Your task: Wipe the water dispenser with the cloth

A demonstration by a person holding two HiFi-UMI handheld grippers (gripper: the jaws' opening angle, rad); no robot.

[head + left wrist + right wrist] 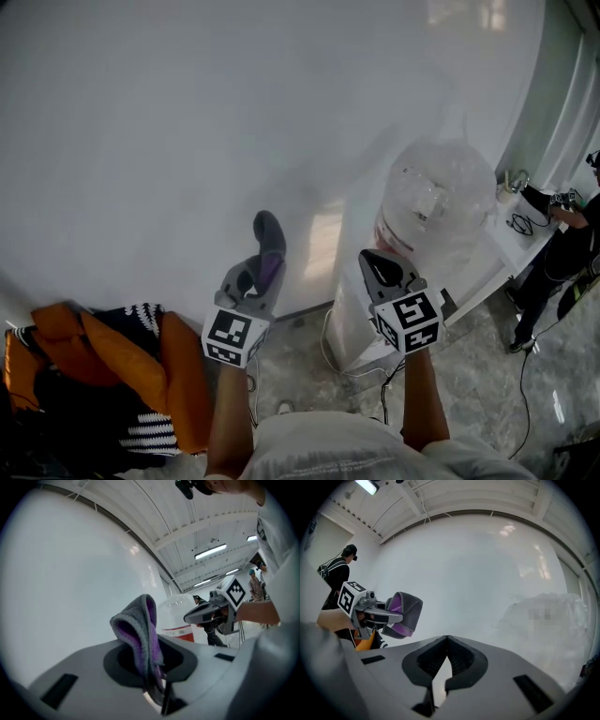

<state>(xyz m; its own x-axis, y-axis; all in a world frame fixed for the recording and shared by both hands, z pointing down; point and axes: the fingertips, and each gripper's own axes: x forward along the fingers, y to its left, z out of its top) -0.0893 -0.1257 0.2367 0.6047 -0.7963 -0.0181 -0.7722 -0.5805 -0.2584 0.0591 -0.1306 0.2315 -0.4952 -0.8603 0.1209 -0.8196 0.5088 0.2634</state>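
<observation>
Centrally in the head view, a purple-grey cloth [269, 240] is held up by the left gripper [260, 272], left of the water dispenser [345, 300]. In the left gripper view, it is clamped between the jaws. In the right gripper view, the jaws of the right gripper [446, 639] are pressed together, empty.

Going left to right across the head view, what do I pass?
Orange and black clothing pile → left gripper shut on the grey-purple cloth → right gripper, shut and empty → water dispenser bottle → person in black.
</observation>
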